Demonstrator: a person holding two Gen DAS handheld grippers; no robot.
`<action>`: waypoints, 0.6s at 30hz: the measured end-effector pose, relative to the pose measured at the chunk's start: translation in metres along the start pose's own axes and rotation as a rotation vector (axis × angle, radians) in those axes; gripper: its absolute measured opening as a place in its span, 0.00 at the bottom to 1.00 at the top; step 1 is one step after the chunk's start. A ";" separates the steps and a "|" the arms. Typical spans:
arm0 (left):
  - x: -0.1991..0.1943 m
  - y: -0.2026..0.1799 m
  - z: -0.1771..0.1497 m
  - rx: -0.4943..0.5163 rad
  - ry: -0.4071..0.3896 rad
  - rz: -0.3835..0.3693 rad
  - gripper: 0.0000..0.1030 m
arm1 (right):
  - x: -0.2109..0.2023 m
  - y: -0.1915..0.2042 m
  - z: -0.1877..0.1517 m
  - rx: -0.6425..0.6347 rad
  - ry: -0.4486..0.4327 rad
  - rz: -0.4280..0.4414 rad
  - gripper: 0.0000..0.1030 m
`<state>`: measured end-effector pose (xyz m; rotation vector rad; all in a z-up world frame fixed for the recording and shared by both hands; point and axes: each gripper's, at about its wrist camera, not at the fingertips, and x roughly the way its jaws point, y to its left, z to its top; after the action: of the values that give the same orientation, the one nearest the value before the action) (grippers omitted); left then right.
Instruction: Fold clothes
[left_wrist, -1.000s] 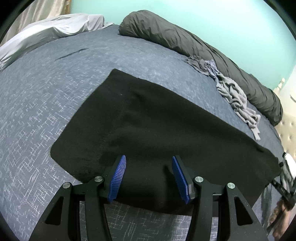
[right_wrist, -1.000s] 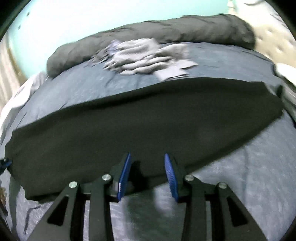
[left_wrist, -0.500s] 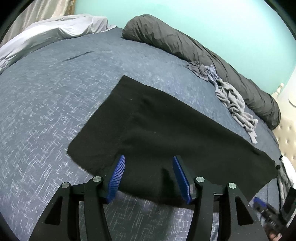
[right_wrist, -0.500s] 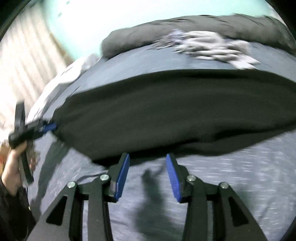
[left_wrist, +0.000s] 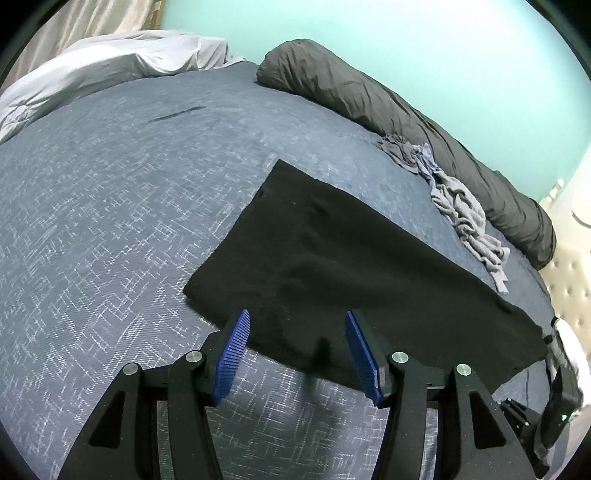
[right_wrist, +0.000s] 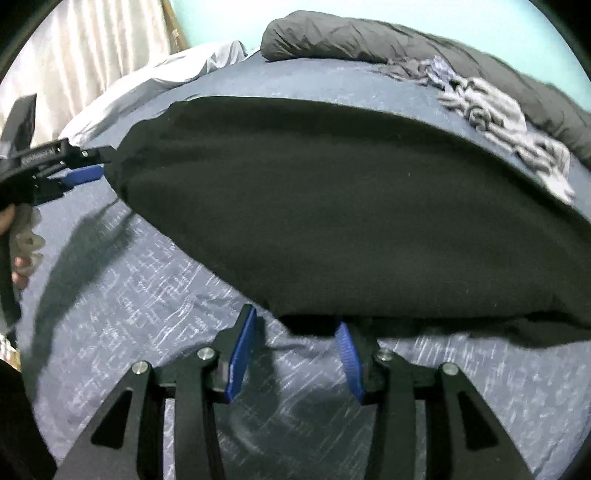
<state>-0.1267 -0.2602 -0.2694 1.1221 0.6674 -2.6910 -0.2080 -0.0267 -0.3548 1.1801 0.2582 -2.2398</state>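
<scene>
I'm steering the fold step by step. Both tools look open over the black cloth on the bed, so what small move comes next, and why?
Probably lower the left tool onto the near edge of the black cloth and close. It is open with that edge between its pads, the cloth lies flat, and the right tool is likewise open at that edge.

left gripper (left_wrist: 297, 350) backed off black cloth (left_wrist: 354, 277), right gripper (right_wrist: 291, 354) swung leftward

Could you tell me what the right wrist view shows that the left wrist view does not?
Only the right wrist view shows the left gripper from the side, at the black garment's end, and a hand holding it. Only the left wrist view shows the padded headboard. Both show the garment spread flat on the blue bedspread, the crumpled grey clothes and the dark rolled duvet.
</scene>
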 end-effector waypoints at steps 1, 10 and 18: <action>0.000 0.001 0.000 -0.001 -0.001 -0.001 0.56 | 0.002 -0.001 0.003 0.007 -0.006 -0.003 0.43; -0.002 0.007 0.004 -0.012 -0.011 -0.005 0.56 | 0.017 -0.004 0.015 0.005 0.000 0.021 0.30; -0.003 0.006 0.004 -0.015 -0.012 -0.005 0.56 | -0.009 -0.005 -0.002 -0.007 -0.039 0.109 0.05</action>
<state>-0.1251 -0.2678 -0.2669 1.1018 0.6891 -2.6898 -0.2058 -0.0183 -0.3496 1.1188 0.1823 -2.1632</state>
